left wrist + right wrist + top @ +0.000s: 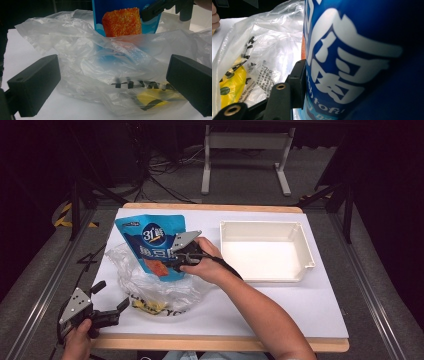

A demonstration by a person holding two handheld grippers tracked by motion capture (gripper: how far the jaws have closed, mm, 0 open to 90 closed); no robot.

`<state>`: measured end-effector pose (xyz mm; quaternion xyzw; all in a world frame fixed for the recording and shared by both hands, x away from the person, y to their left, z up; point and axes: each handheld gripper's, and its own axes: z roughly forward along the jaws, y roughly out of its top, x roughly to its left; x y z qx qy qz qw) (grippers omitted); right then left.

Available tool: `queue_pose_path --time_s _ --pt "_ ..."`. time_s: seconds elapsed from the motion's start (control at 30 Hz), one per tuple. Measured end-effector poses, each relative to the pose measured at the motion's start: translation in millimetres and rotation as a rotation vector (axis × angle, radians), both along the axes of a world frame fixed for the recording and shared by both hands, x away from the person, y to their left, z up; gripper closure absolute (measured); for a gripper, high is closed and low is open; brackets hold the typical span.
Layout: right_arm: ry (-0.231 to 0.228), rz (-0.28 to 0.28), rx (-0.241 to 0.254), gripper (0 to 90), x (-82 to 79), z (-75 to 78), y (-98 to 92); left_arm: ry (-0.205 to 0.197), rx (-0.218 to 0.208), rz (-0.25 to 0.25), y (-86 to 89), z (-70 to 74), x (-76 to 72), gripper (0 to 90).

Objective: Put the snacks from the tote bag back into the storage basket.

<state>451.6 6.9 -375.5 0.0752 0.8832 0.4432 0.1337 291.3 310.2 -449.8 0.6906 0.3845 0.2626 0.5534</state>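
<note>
Near the table's left half, the blue snack pouch (pixel 152 242) stands partly inside a clear plastic bag (pixel 150 287), clamped between the right gripper (pixel 175 256) jaws. At the near left corner, the left gripper (pixel 107 301) hangs wide open, holding nothing, beside the bag; a white tray (pixel 265 251) sits to the right.

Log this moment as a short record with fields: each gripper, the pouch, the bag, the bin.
right gripper: shut on the blue snack pouch, fingers clamped on its edge
left gripper: open, fingers apart, facing the clear plastic bag at the table's near left corner
blue snack pouch: lower end inside the bag's mouth, rest sticking out
clear plastic bag: crumpled on the table, black and yellow print
white bin: right of the pouch, empty
</note>
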Motion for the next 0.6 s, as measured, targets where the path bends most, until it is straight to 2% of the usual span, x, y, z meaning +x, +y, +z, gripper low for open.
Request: queue_pose_path --time_s 0.27,0.33,0.6 --pt "-0.013 0.002 0.017 52.6 -0.8 20.8 -4.8 0.000 0.000 0.001 -0.5 -0.2 0.1 0.2" --pt "-0.028 0.002 0.011 52.6 -2.9 31.8 -7.2 0.001 0.000 0.001 -0.7 -0.3 0.3 0.2" --pt "-0.017 0.015 0.036 52.5 -9.7 56.6 -13.2 0.001 -0.001 0.001 -0.6 -0.6 0.6 0.2"
